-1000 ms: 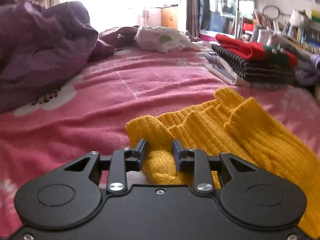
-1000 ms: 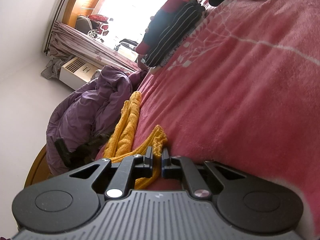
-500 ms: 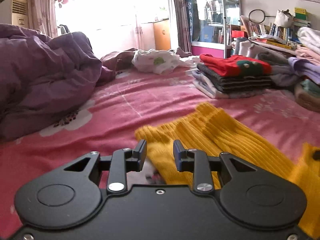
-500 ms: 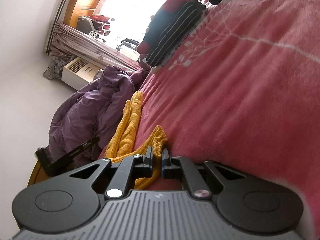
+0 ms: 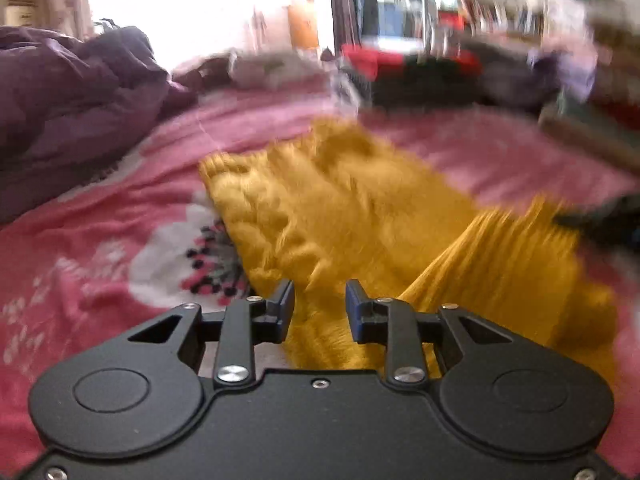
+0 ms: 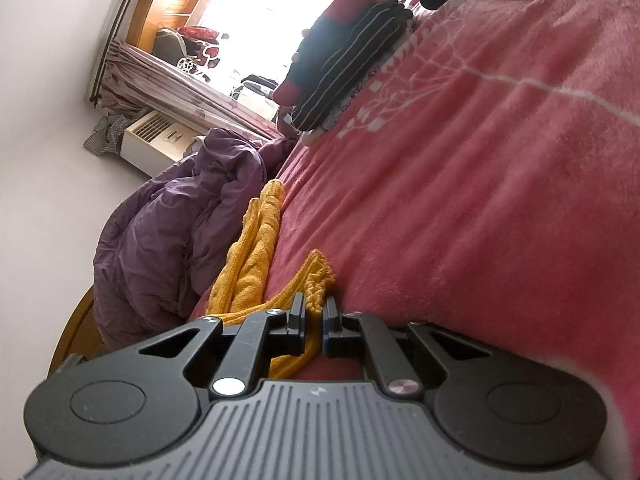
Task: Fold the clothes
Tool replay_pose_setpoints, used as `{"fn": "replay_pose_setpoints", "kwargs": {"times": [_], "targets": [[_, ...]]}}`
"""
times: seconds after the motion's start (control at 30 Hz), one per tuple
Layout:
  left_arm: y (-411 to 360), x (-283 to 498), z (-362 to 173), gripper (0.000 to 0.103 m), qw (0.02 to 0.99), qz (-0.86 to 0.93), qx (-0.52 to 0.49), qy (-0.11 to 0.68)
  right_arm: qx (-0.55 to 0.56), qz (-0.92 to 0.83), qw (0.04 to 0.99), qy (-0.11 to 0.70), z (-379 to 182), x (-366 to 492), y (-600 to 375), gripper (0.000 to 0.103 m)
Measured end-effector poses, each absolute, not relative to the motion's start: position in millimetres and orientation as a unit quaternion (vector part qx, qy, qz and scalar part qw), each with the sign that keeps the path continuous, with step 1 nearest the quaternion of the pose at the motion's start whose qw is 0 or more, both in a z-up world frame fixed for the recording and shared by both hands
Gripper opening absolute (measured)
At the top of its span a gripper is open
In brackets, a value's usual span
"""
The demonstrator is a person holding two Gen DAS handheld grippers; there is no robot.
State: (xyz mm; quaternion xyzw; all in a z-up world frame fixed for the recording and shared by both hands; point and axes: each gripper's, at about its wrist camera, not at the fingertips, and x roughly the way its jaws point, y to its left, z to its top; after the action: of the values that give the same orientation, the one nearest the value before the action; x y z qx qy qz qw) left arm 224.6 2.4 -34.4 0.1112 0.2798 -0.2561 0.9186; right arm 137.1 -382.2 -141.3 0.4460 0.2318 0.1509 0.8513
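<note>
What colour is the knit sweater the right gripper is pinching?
Mustard yellow. The sweater shows sharpest in the right wrist view, where the right gripper clamps its edge.

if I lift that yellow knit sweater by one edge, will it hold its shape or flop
Probably flop: the yellow knit sweater lies in soft folds and bunches on the pink blanket. Its chunky ribbed knit suggests some weight, so it would likely sag and stretch. The right gripper pinches a corner, and the loose weave looks grippy, not slippery.

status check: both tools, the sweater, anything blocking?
Right tool shut on yellow sweater edge. Left tool open over sweater, gripping nothing. Sweater rumpled on pink blanket. No obstruction; purple duvet aside.
</note>
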Motion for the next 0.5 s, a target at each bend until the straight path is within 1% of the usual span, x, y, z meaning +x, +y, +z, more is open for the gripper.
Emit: {"fn": "replay_pose_setpoints", "kwargs": {"times": [0.13, 0.23, 0.3, 0.37, 0.5], "targets": [[9.7, 179.7, -18.1, 0.025, 0.928, -0.244, 0.094, 0.267, 0.444, 0.15, 0.852, 0.231, -141.2, 136.0, -381.0, 0.006], [2.9, 163.8, -40.6, 0.025, 0.921, -0.235, 0.092, 0.296, 0.445, 0.151, 0.852, 0.231, -141.7, 136.2, -381.0, 0.006], [-5.7, 162.6, -66.3, 0.025, 0.91, -0.249, 0.104, 0.316, 0.444, 0.15, 0.852, 0.232, -142.1, 137.2, -382.1, 0.006], [-3.1, 160.4, -69.6, 0.025, 0.915, -0.256, 0.097, 0.296, 0.439, 0.146, 0.854, 0.236, -140.6, 137.4, -381.3, 0.006], [25.3, 139.6, -32.4, 0.026, 0.923, -0.264, 0.047, 0.275, 0.436, 0.139, 0.854, 0.246, -137.0, 138.4, -380.0, 0.006]]}}
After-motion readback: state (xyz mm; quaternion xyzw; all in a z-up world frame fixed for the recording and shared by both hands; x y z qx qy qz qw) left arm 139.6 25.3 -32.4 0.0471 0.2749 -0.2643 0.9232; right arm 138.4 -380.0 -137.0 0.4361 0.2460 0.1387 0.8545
